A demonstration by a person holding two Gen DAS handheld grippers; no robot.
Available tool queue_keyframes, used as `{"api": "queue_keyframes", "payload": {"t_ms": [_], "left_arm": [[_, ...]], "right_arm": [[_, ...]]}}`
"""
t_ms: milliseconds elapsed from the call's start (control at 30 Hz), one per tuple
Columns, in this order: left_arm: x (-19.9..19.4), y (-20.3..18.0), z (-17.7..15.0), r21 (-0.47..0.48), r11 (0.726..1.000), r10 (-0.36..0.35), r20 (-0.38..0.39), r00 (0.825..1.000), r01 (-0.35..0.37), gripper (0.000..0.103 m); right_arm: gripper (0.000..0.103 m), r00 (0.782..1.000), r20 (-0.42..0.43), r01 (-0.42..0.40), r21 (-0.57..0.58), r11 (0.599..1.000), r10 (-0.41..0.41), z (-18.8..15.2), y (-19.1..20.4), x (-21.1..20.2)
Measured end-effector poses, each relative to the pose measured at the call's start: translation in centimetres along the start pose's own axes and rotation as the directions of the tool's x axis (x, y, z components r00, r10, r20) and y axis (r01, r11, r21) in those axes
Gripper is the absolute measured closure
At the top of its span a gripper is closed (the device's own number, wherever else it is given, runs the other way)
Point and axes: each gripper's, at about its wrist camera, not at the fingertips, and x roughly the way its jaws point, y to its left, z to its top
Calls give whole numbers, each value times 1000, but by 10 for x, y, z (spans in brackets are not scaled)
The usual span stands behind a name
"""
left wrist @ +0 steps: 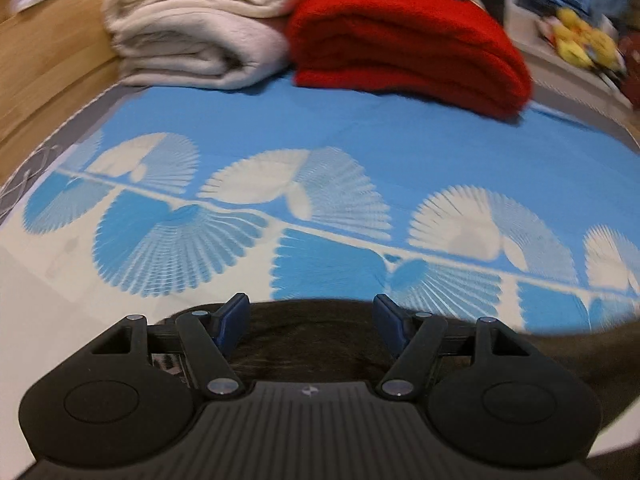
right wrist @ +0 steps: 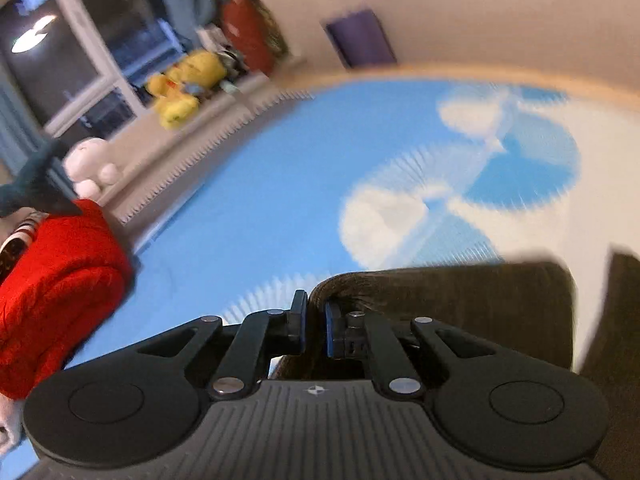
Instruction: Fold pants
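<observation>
Left gripper (left wrist: 312, 320): jaws stand wide apart; dark pants cloth lies between and under them, the pads not pressing on it
Right gripper (right wrist: 316, 322): jaws nearly closed, pinching a rolled edge of the pants (right wrist: 460, 304)
Pants: dark brown; at 6 o'clock in the left wrist view, under the fingers; from 6 to 4 o'clock in the right wrist view, one corner lifted off the bed
Bed sheet (left wrist: 360, 136): blue with white fan shapes, spread flat
Red blanket (left wrist: 404, 44): folded, at 12 to 1 o'clock in the left wrist view
Cream blanket (left wrist: 192, 28): folded, at 11 o'clock, touching the red one
Yellow plush toy (right wrist: 184, 88): at 10 o'clock on the ledge, blurred
</observation>
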Motion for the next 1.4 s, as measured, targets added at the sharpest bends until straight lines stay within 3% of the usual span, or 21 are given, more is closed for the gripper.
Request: {"api": "queue_keyframes", "payload": {"t_ms": [67,100,233,600,733,833,900,933,1067,1200,1333,1400], "left_arm": [[3,-4,-3,27,999,-26,-23,999,27,30],[5,-7,-5,44,998,-38,-38,999,39,29],[10,-13,-8,78,994,-70,-70,995,75,30],[2,-34,-12,120,978,-157,-100,982,169,30],[5,-37,-14,110,976,-175,-106,979,186,31],[6,-41,-14,98,970,-211,-111,971,222,51],[7,-43,-14,89,958,-262,-121,957,273,79],[7,-46,-15,87,952,-283,-127,951,295,83],[9,-63,-21,94,917,-371,-148,917,387,86],[14,-100,-37,123,845,-488,-221,844,521,86],[15,-140,-59,191,781,-534,-290,794,595,71],[14,-158,-70,228,759,-537,-312,784,610,49]], "right_arm": [[65,995,-93,30,-25,999,-32,-6,1,27],[63,989,-144,39,-20,999,-42,-13,-3,38],[63,948,-296,105,-64,992,-119,-41,-11,61],[61,886,-408,192,-105,976,-219,-56,-34,70],[62,889,-392,222,-81,972,-235,-47,-57,75],[62,898,-373,224,-67,972,-232,-39,-74,76],[62,906,-356,226,-49,973,-228,-34,-85,74],[62,911,-342,231,-37,972,-229,-30,-92,72],[62,935,-264,256,37,966,-237,-12,-124,61],[61,951,-222,232,48,972,-216,2,-147,54],[58,952,-236,219,83,972,-194,12,-167,53],[56,956,-237,201,105,974,-172,16,-177,56]]}}
